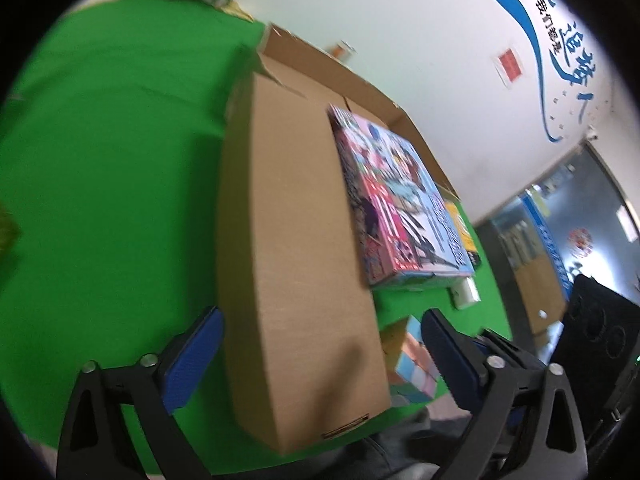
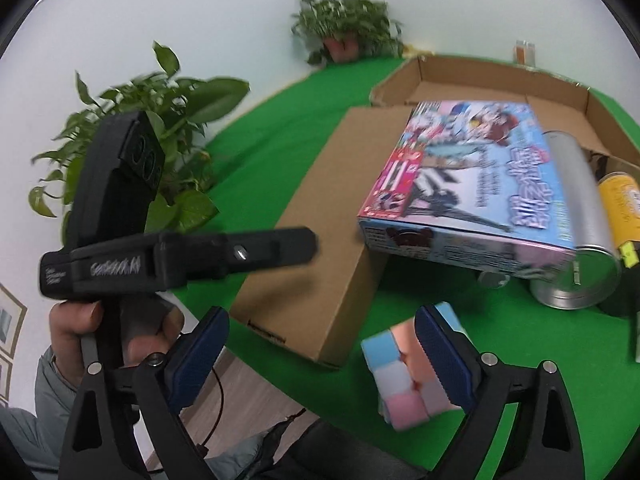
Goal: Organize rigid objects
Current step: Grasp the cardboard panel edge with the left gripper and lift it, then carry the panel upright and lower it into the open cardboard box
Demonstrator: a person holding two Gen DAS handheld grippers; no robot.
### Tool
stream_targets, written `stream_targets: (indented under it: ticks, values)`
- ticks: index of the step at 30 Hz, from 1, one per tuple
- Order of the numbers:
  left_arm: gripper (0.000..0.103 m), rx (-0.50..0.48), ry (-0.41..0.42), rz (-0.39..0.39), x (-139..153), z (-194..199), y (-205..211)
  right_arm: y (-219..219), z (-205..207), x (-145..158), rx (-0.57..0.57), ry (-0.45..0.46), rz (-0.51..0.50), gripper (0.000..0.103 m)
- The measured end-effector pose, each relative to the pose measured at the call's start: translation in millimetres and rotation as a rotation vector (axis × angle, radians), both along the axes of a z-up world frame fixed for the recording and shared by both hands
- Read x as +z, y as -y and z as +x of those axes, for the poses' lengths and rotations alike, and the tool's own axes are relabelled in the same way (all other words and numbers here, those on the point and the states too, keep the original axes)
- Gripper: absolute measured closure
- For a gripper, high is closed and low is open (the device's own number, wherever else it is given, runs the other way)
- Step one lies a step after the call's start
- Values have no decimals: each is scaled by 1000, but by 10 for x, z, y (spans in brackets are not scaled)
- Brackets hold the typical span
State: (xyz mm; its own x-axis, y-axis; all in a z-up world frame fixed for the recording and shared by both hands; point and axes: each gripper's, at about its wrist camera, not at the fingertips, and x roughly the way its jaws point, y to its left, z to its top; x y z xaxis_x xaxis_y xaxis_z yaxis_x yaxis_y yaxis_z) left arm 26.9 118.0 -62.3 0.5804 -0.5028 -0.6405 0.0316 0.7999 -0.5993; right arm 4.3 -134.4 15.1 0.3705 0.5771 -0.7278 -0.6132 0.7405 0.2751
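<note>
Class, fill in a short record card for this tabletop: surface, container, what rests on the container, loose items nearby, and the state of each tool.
surface: green table cover
container: open cardboard box, flap folded out
on the container: colourful printed carton, lying flat across it
loose items: pastel cube in front of the box; silver tin and yellow can lying beside the carton
left tool: open, straddling the flap's corner
right tool: open, nothing gripped

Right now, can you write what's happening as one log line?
left gripper: open, empty | right gripper: open, empty | pastel cube: on green cloth | picture box: on cardboard box
</note>
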Motion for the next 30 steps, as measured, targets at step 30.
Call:
stream_targets:
  ticks: [30]
  values:
    - [20, 36, 34, 161, 538, 16, 288, -1147, 473, 22, 38, 51, -3, 11]
